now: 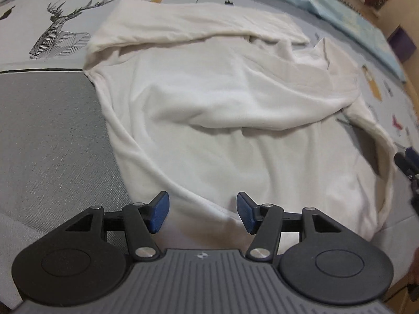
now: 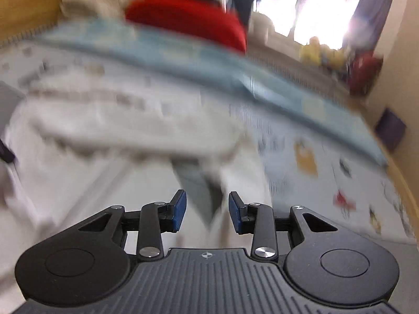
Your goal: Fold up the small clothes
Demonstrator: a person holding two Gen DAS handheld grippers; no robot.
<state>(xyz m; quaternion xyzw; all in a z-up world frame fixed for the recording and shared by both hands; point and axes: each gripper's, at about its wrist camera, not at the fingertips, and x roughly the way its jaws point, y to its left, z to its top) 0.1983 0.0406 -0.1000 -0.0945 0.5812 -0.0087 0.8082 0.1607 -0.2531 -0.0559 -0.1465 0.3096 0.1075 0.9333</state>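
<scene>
A white garment (image 1: 222,99) lies crumpled on the bed, its far part folded over toward me and a sleeve trailing to the right. My left gripper (image 1: 202,196) points down at the garment's near hem. It is open, its blue pads (image 1: 158,213) stand wide apart, and the cloth lies below them, not pinched. The right wrist view is blurred. In it my right gripper (image 2: 207,195) is open over the white garment (image 2: 104,136), above a grey gap between two folds, with nothing between its pads.
The bedspread has a deer print (image 1: 60,26) and a grey patch (image 1: 52,136). A light blue blanket (image 1: 353,18) runs along the far side. Beyond it are a red cushion (image 2: 188,18), a purple box (image 2: 390,128) and a bright window (image 2: 314,7).
</scene>
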